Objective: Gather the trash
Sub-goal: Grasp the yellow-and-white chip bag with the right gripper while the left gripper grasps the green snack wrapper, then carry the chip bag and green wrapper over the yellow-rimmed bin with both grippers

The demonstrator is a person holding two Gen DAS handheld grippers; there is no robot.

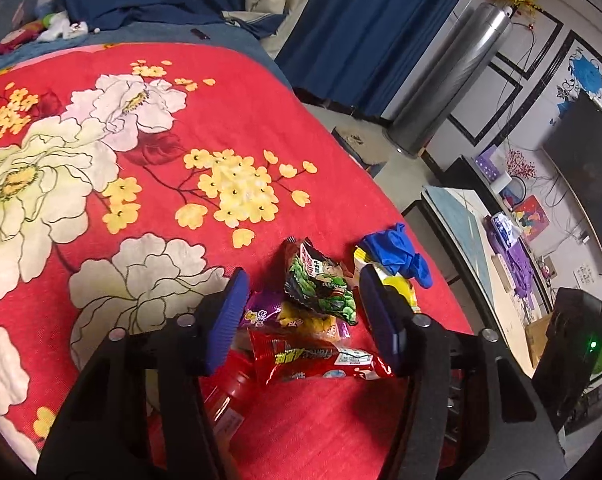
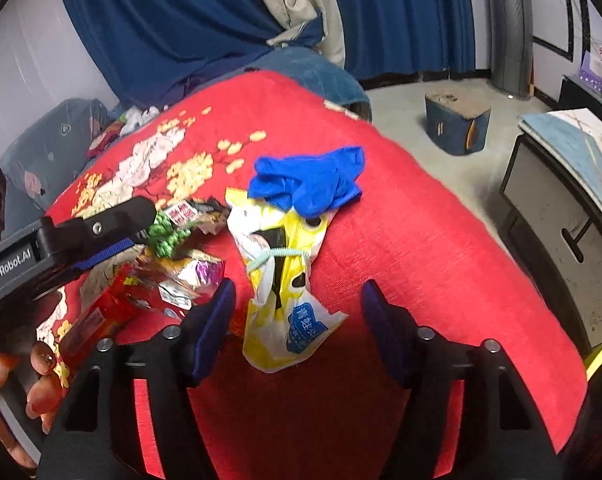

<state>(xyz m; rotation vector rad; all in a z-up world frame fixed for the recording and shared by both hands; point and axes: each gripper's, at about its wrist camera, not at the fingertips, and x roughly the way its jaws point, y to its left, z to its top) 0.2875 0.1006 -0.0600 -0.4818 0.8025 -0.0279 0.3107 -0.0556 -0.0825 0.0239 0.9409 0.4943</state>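
Observation:
A pile of snack wrappers lies on the red floral blanket: a red wrapper, a green-and-black wrapper, a purple one and a yellow one. My left gripper is open with its jaws on either side of the pile, just above it. A blue glove lies on a yellow-and-white bag; both also show in the left wrist view, the glove to the right. My right gripper is open over the bag's near end. The left gripper also appears in the right wrist view.
The blanket drops off at the right to a grey floor. A small blue stool, a low cabinet, a TV and blue curtains surround it. Toys lie at the far end.

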